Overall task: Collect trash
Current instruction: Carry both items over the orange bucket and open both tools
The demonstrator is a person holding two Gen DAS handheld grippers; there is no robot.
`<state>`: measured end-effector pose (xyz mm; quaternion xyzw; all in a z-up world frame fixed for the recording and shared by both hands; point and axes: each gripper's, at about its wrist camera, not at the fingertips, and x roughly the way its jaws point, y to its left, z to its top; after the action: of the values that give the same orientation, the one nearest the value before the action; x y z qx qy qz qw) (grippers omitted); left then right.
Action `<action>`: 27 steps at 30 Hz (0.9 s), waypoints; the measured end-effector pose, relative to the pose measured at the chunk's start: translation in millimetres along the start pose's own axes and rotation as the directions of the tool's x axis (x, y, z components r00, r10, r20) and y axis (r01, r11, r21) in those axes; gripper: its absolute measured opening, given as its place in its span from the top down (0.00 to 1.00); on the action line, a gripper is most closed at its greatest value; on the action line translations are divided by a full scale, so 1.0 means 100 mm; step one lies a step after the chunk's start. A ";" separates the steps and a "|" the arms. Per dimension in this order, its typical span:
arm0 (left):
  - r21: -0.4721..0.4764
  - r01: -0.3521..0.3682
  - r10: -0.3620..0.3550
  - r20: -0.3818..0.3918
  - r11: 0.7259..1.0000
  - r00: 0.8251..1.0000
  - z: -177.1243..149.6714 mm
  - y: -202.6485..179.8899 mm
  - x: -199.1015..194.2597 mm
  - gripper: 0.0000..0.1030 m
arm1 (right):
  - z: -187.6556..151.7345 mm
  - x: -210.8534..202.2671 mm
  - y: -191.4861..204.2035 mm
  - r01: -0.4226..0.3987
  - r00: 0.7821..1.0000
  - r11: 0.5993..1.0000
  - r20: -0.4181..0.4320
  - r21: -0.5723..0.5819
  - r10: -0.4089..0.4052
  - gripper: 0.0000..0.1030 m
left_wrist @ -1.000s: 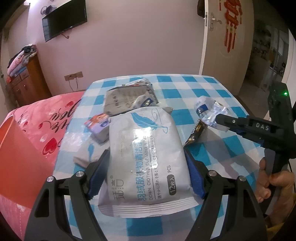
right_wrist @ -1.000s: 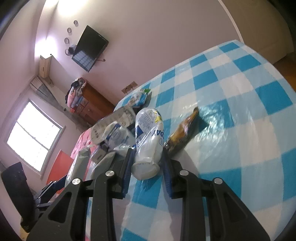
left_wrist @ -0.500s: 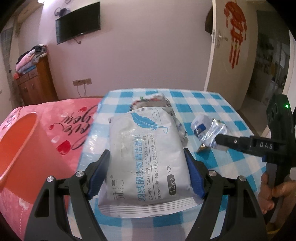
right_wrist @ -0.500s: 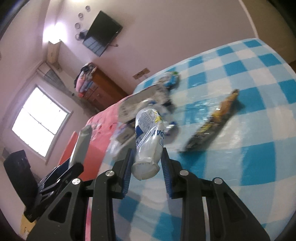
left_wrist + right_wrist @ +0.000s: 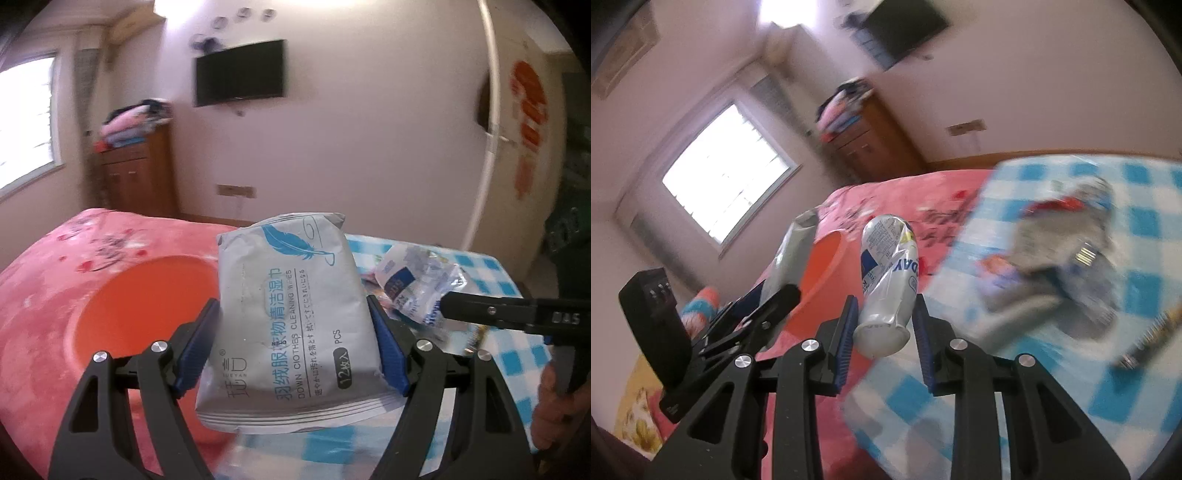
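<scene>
We see the left gripper (image 5: 291, 347) clamped on a grey pack of cleaning wipes (image 5: 291, 317), held in the air beside the orange bin (image 5: 147, 306), which stands against the pink bed cover (image 5: 55, 280). The right gripper (image 5: 882, 325) grips a crushed plastic bottle (image 5: 888, 280) by its base, also aloft near the bin. More wrappers (image 5: 1067, 266) lie on the blue-checked surface (image 5: 1137, 369).

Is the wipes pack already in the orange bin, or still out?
Out: the wipes pack is between the left gripper fingers, beside the orange bin.
</scene>
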<state>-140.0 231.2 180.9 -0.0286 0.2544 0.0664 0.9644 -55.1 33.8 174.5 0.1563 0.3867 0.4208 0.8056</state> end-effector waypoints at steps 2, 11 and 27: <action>-0.032 -0.053 0.053 0.003 0.998 0.999 0.03 0.21 -0.01 0.25 | 0.11 0.18 0.22 -0.032 0.999 0.999 -0.026 -0.045 0.031 0.69; -0.145 -0.218 0.214 -0.045 0.965 0.976 0.04 1.05 0.14 0.25 | 0.39 0.94 0.87 -0.128 0.985 0.981 -0.131 -0.146 0.109 0.69; -0.205 -0.264 0.248 -0.098 0.942 0.964 -0.16 1.36 0.35 0.18 | 0.29 1.22 0.78 -0.060 0.993 0.993 -0.108 -0.101 0.049 0.28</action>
<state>-137.1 368.3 146.8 -0.1026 0.2812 0.2175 0.9290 -34.5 180.0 178.2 0.1023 0.4016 0.4699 0.7794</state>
